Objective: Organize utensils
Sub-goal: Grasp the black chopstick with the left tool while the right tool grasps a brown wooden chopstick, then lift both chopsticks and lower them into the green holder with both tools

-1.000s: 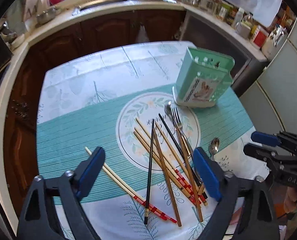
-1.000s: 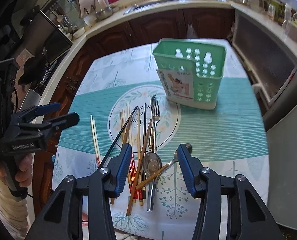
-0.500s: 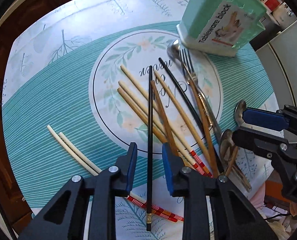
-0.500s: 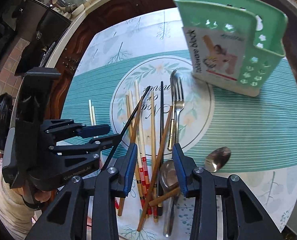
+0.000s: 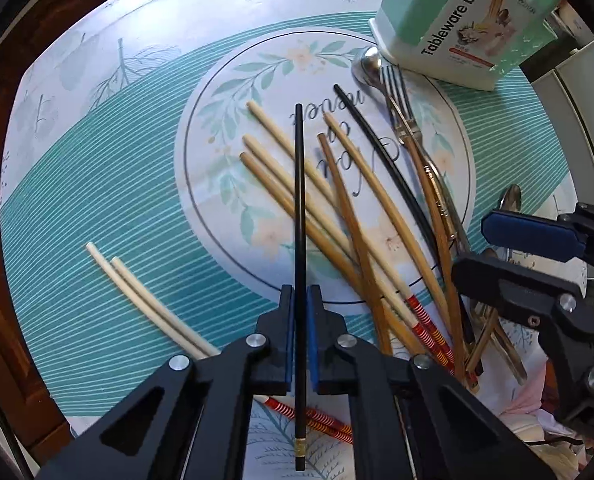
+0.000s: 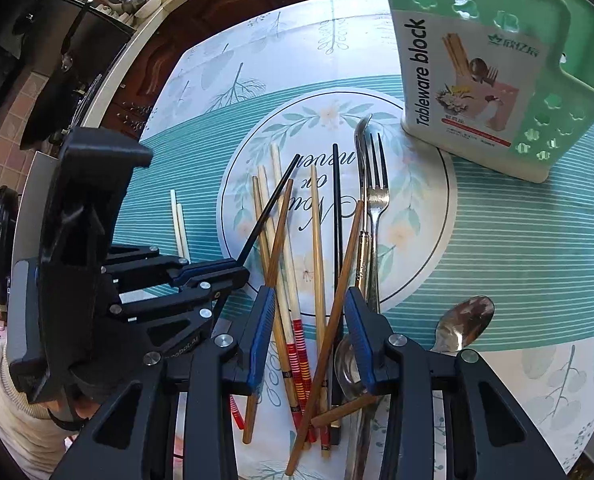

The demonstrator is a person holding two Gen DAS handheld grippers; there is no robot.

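2 black chopsticks (image 5: 300,216), 1 fork (image 6: 377,196)

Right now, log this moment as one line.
left gripper: shut on black chopstick | right gripper: open over chopstick pile | tableware block: upright

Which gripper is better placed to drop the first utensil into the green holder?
Left. The left gripper is shut on the black chopstick. The right gripper stands open over several chopsticks, gripping nothing. The green holder stands ahead.
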